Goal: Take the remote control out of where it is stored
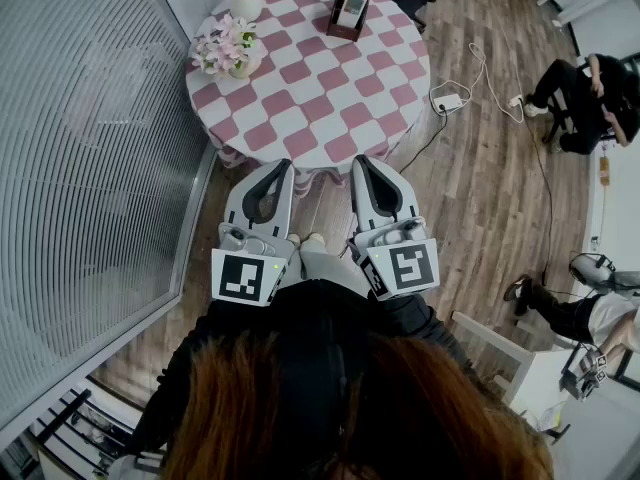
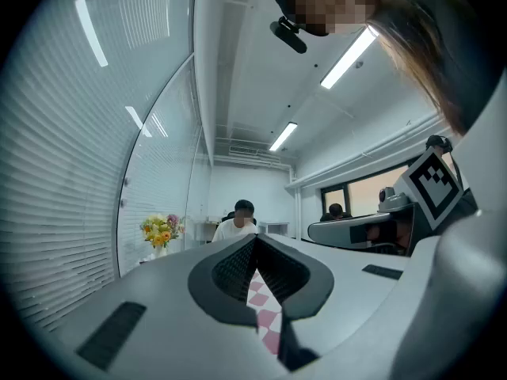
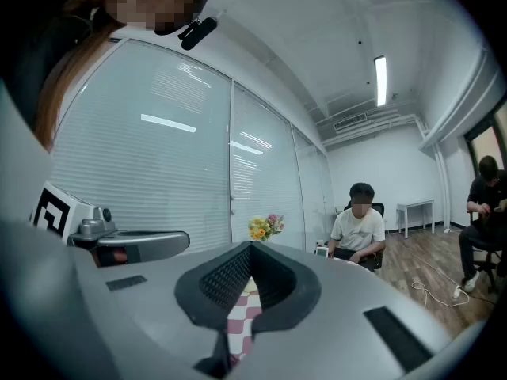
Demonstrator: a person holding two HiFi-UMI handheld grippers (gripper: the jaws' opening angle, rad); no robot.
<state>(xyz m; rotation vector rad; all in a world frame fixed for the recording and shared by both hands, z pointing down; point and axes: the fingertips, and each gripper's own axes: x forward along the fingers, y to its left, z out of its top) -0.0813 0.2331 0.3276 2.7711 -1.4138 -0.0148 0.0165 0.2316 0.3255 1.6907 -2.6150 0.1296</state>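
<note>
Remote point(image 1: 352, 6) at table's point(image 1: 300, 108) far edge looked prob. light, stiff, slick, best taken by top sides; left gripper point(image 1: 284, 166) & right gripper point(image 1: 360, 161) were clenched, empty.

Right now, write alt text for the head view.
The left gripper and right gripper, both shut, point side by side at a round, pink-checked table. A remote stands in a holder at its far edge.

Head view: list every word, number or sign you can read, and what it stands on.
No readable text anywhere.
Marker cubes on the left gripper and right gripper: black-and-white patterns, not letters.
Remote control: any print is too small to read.
</note>
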